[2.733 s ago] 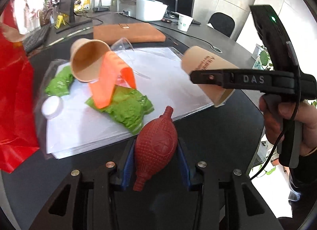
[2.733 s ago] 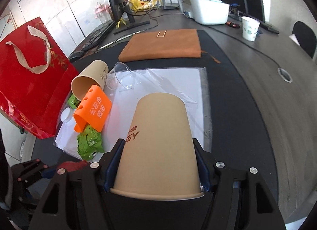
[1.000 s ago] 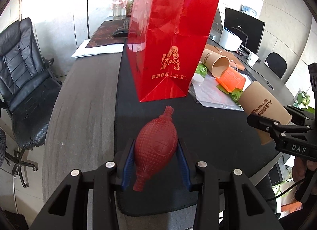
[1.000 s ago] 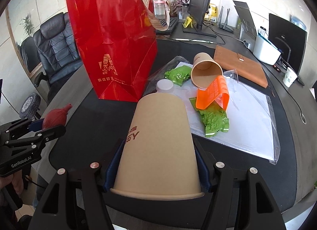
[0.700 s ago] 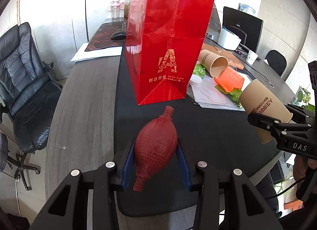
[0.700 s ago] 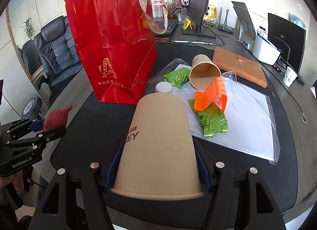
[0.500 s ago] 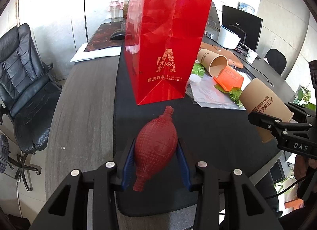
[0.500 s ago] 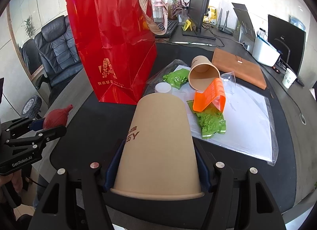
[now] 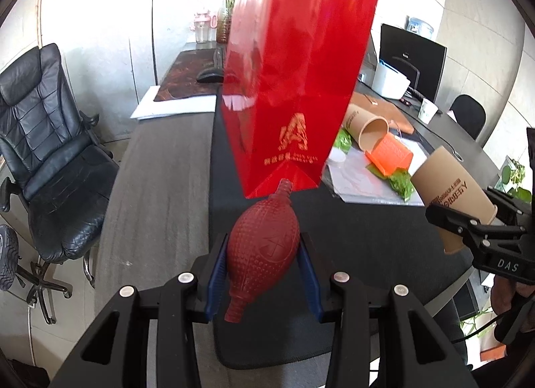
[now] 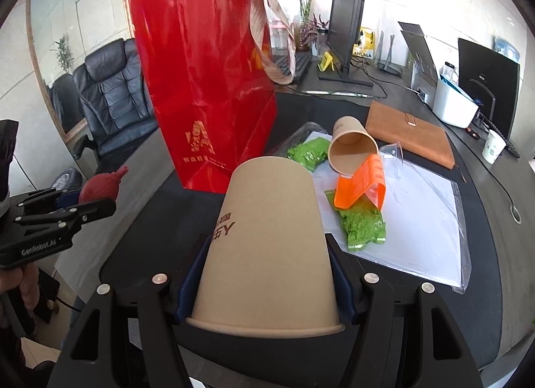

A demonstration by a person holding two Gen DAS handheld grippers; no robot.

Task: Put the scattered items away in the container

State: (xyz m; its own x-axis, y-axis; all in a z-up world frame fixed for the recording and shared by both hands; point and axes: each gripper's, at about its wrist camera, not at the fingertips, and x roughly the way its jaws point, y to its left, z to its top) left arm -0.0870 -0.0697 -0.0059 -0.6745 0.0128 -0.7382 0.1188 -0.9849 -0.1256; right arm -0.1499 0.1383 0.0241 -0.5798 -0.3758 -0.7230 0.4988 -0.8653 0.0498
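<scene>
My left gripper (image 9: 262, 256) is shut on a dark red rubber bulb (image 9: 264, 247), held in the air in front of the tall red paper bag (image 9: 294, 93). The bulb's nozzle points at the bag's lower edge. My right gripper (image 10: 267, 254) is shut on a brown paper cup (image 10: 267, 244), bottom end forward, low over the dark mat right of the bag (image 10: 207, 87). On the white sheet (image 10: 418, 214) lie a second paper cup (image 10: 351, 147) on its side, an orange folded piece (image 10: 361, 187), green wrappers (image 10: 362, 224) and a clear plastic cup (image 10: 394, 154).
A brown notebook (image 10: 411, 133), monitors, a white box (image 10: 454, 107) and a small white cup (image 10: 495, 145) stand at the far side of the desk. A black office chair (image 9: 43, 140) stands off the desk's left edge. The bag's handles (image 10: 267, 36) hang over its top.
Both grippers swung left from over the white sheet toward the red bag and have stayed nearly still since. In the last second the bag has come slightly closer in the left wrist view. Both grips are unchanged.
</scene>
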